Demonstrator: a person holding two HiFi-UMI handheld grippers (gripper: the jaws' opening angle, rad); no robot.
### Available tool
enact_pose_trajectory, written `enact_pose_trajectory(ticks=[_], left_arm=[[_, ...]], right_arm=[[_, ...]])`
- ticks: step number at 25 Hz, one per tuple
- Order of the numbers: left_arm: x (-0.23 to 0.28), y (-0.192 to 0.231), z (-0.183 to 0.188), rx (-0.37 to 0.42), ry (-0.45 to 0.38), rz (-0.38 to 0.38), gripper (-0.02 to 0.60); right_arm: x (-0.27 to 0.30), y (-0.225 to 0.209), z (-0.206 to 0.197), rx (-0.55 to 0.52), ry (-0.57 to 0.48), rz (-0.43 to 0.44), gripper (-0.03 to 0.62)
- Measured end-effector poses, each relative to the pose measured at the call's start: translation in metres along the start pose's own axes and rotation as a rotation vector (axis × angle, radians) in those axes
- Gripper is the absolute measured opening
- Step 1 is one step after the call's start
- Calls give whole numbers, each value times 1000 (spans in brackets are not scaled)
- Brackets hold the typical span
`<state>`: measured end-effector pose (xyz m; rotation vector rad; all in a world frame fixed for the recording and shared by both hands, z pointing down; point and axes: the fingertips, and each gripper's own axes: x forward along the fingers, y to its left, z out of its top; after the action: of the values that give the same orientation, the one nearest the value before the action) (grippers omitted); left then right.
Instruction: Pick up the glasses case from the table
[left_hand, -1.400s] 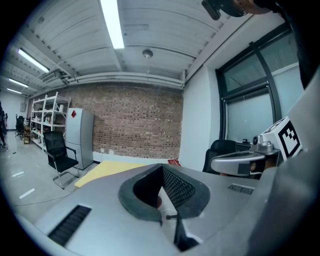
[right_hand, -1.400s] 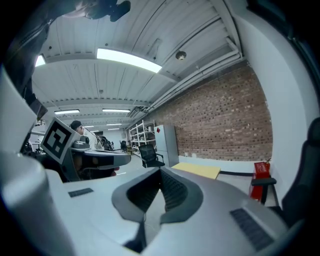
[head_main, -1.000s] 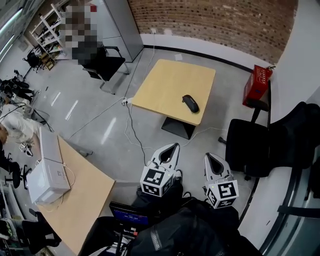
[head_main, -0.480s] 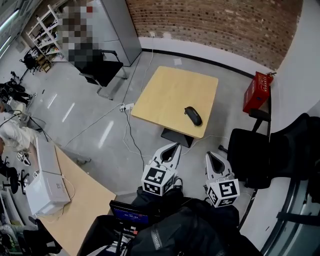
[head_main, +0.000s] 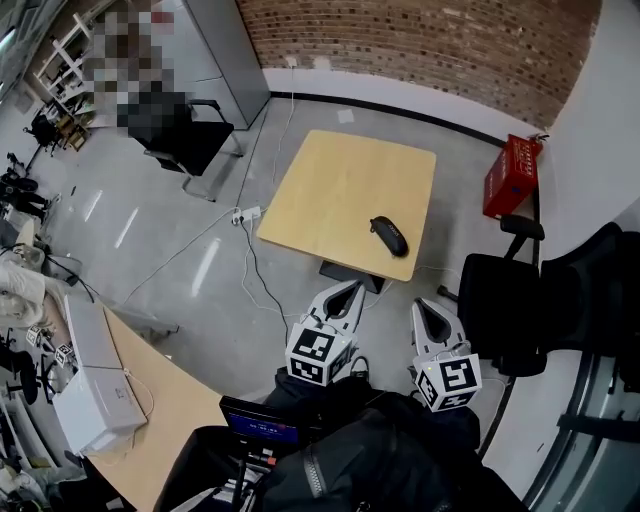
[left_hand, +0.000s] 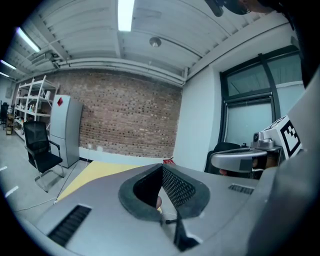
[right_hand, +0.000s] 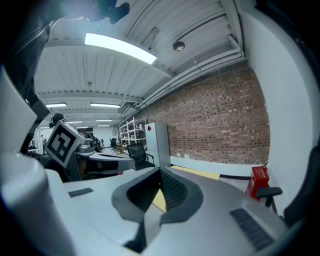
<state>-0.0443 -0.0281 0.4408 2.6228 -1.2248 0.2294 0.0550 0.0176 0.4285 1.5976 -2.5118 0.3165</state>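
Glasses case (head_main: 389, 236) lies alone on the pale wooden worktop (head_main: 330, 190), close to the near right edge. Its long axis runs on a diagonal, from far-left to near-right in the head view. Both grippers are held short of the worktop, over the floor (head_main: 200, 250), well apart from the case. The left gripper (head_main: 350, 289) and right gripper (head_main: 417, 304) each have their 2 jaws brought together at the tips with nothing between them. The case sits ahead of them, roughly between their 2 lines, so neither looks clearly nearer. By my reading, either must open its jaws and come across the case's narrow width, square to that diagonal.
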Motion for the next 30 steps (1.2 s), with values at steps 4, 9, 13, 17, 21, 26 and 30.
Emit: enact_pose_trajectory(ticks=[4, 9, 13, 17, 21, 26, 30], left_arm=[[6, 13, -7, -20, 25, -20, 0], [16, 19, -11, -44, 44, -39, 0], [27, 23, -21, -57, 68, -43, 0], [37, 38, -20, -66, 74, -17, 0], [45, 56, -8, -63, 60, 28, 0], [68, 67, 6, -52, 54, 50, 0], [99, 66, 15, -35, 61, 47, 0]], right_arm=[[13, 5, 0, -14, 13, -3, 3], [25, 4, -1, -18, 38, -6, 3], [36, -4, -9, -30, 71, -4, 3], [57, -10, -7, -37, 79, 25, 3], [79, -11, 3, -51, 72, 71, 3], [101, -24, 9, -59, 73, 118, 3], [117, -48, 8, -51, 90, 149, 3]])
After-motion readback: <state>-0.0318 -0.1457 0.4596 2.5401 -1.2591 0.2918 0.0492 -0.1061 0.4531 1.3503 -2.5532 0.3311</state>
